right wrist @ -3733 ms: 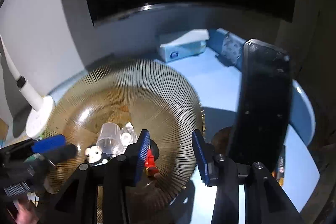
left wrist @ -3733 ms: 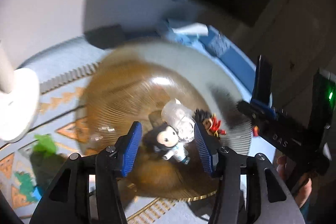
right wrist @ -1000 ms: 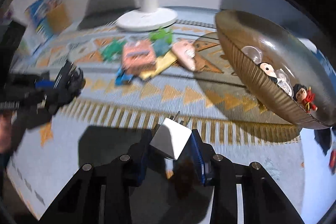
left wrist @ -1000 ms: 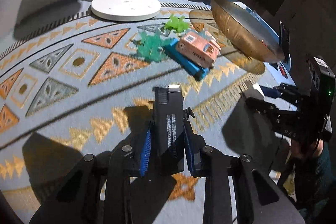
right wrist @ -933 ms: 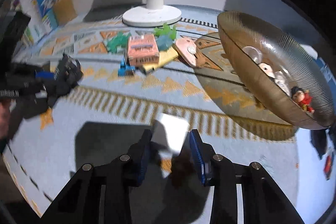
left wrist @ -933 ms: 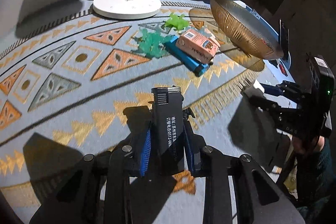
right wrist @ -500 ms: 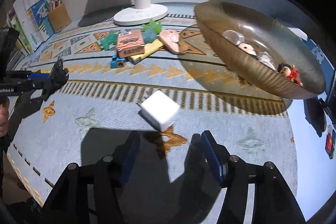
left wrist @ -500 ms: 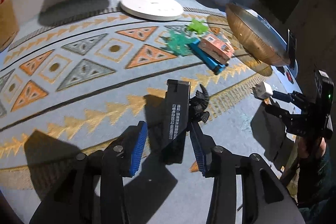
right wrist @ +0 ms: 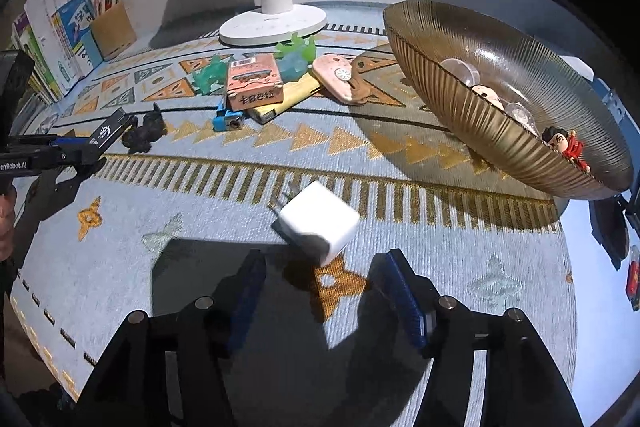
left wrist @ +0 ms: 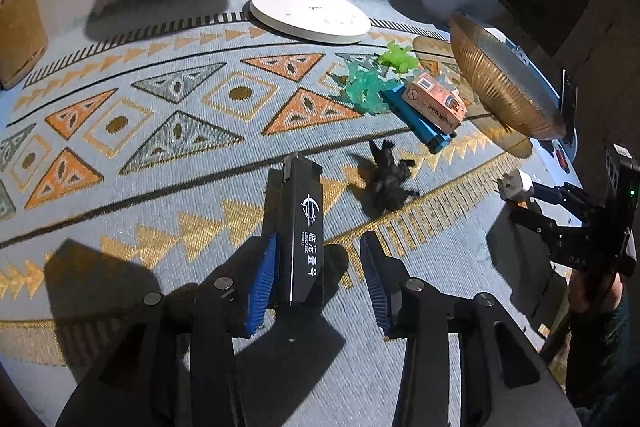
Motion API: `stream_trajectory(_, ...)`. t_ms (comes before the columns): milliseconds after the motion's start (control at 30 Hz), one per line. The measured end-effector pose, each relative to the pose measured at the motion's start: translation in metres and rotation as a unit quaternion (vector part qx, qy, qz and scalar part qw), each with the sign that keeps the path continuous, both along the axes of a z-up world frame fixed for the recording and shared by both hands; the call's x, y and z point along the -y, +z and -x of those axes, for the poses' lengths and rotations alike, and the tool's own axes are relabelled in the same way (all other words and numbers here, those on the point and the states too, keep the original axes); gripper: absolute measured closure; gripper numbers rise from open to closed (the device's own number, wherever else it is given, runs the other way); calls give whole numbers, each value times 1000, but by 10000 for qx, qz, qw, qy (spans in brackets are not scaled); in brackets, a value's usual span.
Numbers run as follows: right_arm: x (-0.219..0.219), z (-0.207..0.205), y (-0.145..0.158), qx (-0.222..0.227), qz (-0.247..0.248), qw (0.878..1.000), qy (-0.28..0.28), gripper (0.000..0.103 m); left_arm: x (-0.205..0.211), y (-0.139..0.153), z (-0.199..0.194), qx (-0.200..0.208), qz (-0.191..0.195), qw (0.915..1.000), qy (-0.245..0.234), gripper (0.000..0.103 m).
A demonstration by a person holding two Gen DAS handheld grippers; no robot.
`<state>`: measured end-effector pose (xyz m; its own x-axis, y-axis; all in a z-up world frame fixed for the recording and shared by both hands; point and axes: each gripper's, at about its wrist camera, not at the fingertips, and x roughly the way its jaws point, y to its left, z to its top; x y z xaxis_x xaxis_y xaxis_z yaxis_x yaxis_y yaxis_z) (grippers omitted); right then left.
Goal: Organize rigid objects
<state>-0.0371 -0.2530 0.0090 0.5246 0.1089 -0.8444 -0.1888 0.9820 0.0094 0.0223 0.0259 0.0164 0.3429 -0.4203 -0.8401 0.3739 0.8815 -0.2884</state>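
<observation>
My left gripper is open over the patterned rug; a black lighter leans against its left finger and lies on the rug. My right gripper is open, and a white charger cube lies on the rug just ahead of it, free of the fingers. The charger also shows in the left wrist view. A ribbed amber glass bowl at the right holds small figurines and clear capsules. A black toy figure lies beyond the lighter.
A pile of toys lies mid-rug: a pink box, a blue bar, green figures, a yellow bar and a pink case. A white fan base stands behind. Books and a pen holder stand at the far left.
Both grippers held their objects a second ago and have opened: the lighter and the charger now rest on the rug. Both grippers have drawn back slightly.
</observation>
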Motion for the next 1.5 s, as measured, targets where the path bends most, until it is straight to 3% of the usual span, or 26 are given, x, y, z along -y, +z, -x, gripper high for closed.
stream_trajectory(200, 2, -16, -1, 90, 42, 9999, 61, 40, 5, 1, 5, 160, -429, 9989, -28, 63)
stream_trajectory(367, -5, -19, -1, 209, 97, 9995, 233, 41, 7, 1, 11, 372, -1190, 9922, 44, 63)
stream_trajectory(433, -11, -13, 0, 287, 122, 9988, 373, 54, 9, 1, 12, 361, -1169, 9925, -27, 63)
stream_trajectory(533, -17, -5, 1, 395, 222, 9984, 347, 66, 16, 0, 11, 371, -1109, 9931, -52, 63)
stream_trajectory(567, -19, -1, 1, 398, 154, 9986, 306, 66, 18, -1, 10, 381, -1077, 9934, -57, 64)
stream_trajectory(633, -24, 4, 1, 421, 118, 9986, 302, 66, 23, -2, 10, 521, -1172, 9917, 38, 80)
stream_trajectory(667, -30, 8, 2, 407, 126, 9986, 327, 66, 26, -1, 11, 576, -1190, 9912, 26, 82)
stream_trajectory(833, -49, 23, 20, 491, -440, 9957, 658, 66, 29, 12, 23, 827, -929, 9922, 4, 82)
stream_trajectory(1000, -43, 27, 57, 886, -850, 9908, 575, 66, 27, 55, 27, 1223, -413, 9915, 136, 82)
stream_trajectory(1167, 7, 26, 107, 1469, -700, 9866, -146, 66, 59, 116, 17, 1829, 52, 9831, -80, 82)
stream_trajectory(1300, 70, 4, 133, 1604, -263, 9781, -1297, 66, 116, 147, -1, 2119, 175, 9756, -549, 82)
stream_trajectory(1400, 126, -23, 134, 1399, -134, 9650, -2212, 66, 171, 149, -30, 1901, 386, 9774, -842, 82)
stream_trajectory(1500, 171, -52, 116, 985, -120, 9580, -2689, 66, 217, 134, -64, 1476, 550, 9828, -965, 82)
